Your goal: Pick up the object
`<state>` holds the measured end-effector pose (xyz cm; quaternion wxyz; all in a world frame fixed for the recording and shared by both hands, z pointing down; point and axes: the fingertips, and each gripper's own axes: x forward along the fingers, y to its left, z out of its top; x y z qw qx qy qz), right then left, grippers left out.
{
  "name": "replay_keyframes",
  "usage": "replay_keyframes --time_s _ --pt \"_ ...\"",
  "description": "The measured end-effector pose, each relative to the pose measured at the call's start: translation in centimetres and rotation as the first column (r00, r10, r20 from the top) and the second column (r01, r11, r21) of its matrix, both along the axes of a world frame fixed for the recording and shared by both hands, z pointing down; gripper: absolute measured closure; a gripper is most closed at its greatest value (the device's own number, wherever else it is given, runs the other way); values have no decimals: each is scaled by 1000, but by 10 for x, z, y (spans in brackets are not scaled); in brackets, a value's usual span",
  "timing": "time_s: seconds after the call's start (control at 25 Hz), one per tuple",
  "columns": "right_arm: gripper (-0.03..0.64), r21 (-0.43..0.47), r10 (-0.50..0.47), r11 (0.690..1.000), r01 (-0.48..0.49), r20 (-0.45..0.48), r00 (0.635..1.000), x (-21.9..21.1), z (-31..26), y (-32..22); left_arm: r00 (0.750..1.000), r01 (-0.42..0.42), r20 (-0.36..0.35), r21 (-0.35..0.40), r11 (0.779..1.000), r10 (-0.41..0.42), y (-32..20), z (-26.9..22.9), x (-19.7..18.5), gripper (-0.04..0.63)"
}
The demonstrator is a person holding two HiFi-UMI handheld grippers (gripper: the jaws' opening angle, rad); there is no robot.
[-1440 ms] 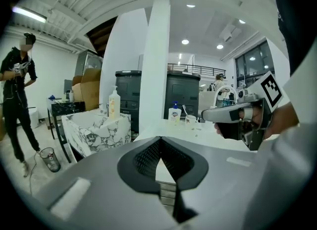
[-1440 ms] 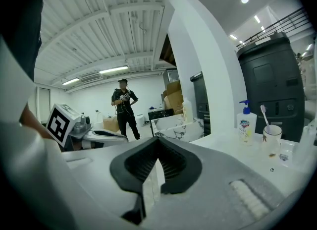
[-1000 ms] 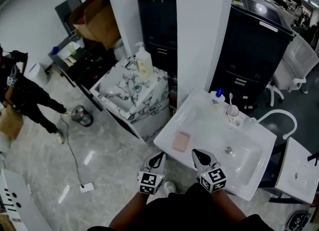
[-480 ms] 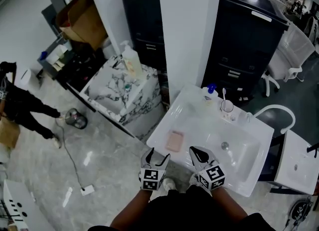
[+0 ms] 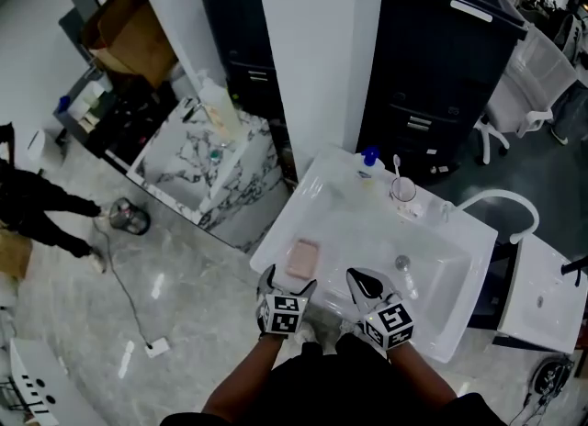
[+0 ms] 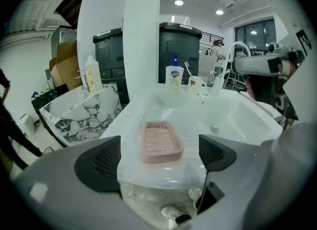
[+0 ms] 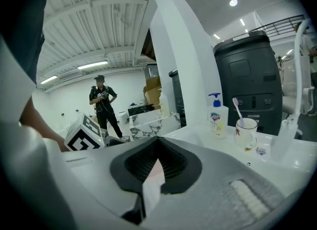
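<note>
Jaws just opened, L gripper [image 5: 288, 279] empty, soap dish [image 6: 162, 141] ahead

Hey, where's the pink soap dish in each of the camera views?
Head view: pink soap dish on the sink's near-left ledge, just ahead of the left gripper.
Left gripper view: centre, between the open fingers.
Right gripper view: not clearly in it.
Shared landmark: blue-topped soap bottle.
</note>
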<state>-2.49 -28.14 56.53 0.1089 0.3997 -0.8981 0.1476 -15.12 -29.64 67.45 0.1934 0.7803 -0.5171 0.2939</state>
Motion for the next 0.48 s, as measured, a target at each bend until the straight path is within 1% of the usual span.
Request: replay_keyframes --time_s 0.12,0.28,0.48 --pt "614 -8 3 1000 -3 -2 1000 12 3 -5 1000 2 29 -38 999 -1 -10 11 10 83" --pt "614 -25 6 1000 -6 3 1000 23 7 -10 995 0 100 -84 996 9 -23 26 17 84" --pt "614 -38 0 999 0 5 1000 28 12 -13 988 -11 150 -129 992 31 -32 40 21 83"
